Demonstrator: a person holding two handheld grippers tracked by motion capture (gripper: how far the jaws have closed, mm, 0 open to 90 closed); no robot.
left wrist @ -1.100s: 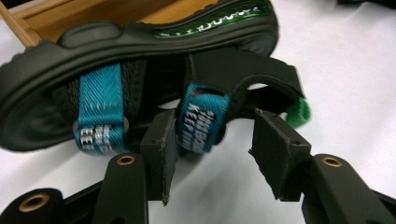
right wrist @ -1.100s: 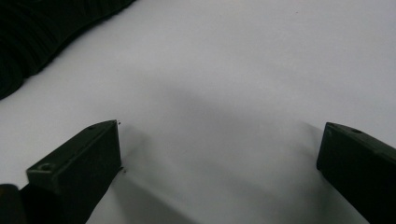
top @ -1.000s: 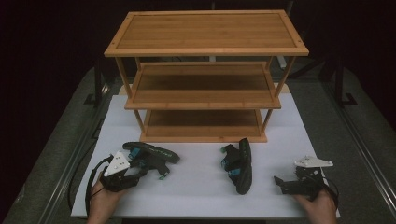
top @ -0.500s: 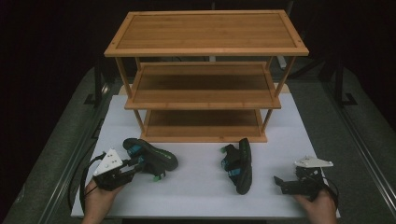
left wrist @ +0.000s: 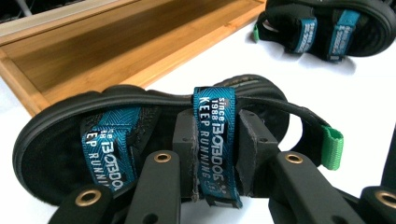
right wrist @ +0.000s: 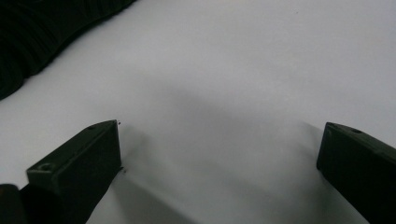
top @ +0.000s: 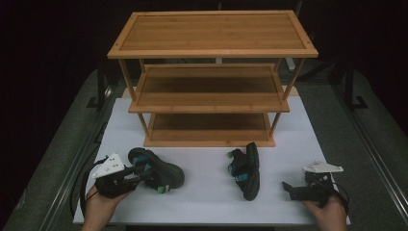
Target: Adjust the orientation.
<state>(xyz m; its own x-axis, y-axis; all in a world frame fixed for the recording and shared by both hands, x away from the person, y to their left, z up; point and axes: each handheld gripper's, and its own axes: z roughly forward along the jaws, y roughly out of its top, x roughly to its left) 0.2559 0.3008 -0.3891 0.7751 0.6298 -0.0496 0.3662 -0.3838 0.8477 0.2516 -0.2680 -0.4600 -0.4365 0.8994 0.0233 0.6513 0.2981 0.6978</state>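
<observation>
A: Gripping by the strap, shown at left: left hand-held gripper clamped across the middle strap of a sandal, jaws just closed in, strap caught between the pads. Located at the front left of the bench, just in front of the rack. Handling?

B: Probably light. Thick sole, likely stiff enough to keep its shape; woven straps soft and apt to flex, so expect some swing and tilt under a strap hold. Neither fragile nor slippery, judging by the look. Best taken as pictured, at the middle strap, near the likely balance point; otherwise by pinching the sole edge. Green heel loop judged too far off-centre for a level carry.

A: And on the right?

B: Right hand-held gripper held low at the front right of the bench, jaws wide apart, nothing between them.

A: Count?

B: Two sandals: one gripped, plus a second sandal lying on its side near the middle front, well apart from the first. Two hand-held grippers. One rack, three shelves, all bare.
</observation>
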